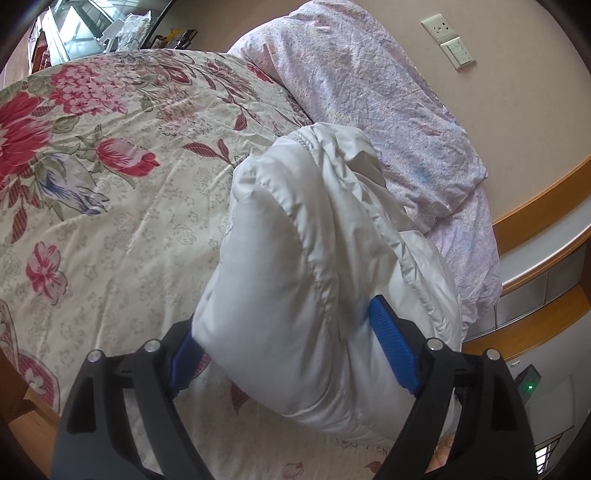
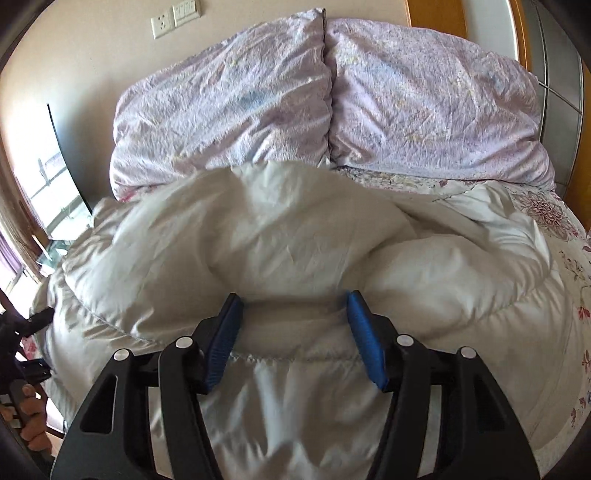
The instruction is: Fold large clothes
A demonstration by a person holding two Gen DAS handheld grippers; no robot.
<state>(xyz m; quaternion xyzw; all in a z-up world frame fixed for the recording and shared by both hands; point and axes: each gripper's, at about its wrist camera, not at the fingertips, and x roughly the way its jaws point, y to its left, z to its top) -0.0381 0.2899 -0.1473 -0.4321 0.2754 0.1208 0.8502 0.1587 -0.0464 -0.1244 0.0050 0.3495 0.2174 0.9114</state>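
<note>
A white puffy down jacket (image 1: 310,258) lies bunched on a floral bedspread (image 1: 110,177). In the left wrist view my left gripper (image 1: 284,332) has its blue fingers wide apart with a thick fold of the jacket between them, lifted off the bed. In the right wrist view the jacket (image 2: 295,236) spreads across the bed in front of two pillows. My right gripper (image 2: 293,314) has its blue fingers apart around a padded ridge of the jacket. The left hand-held gripper (image 2: 26,332) shows at that view's left edge.
Two lilac pillows (image 2: 332,107) lie at the head of the bed against a beige wall with a socket and switch (image 2: 173,16). A wooden headboard and ledge (image 1: 546,236) stand on the right. A window (image 2: 48,192) is at the left.
</note>
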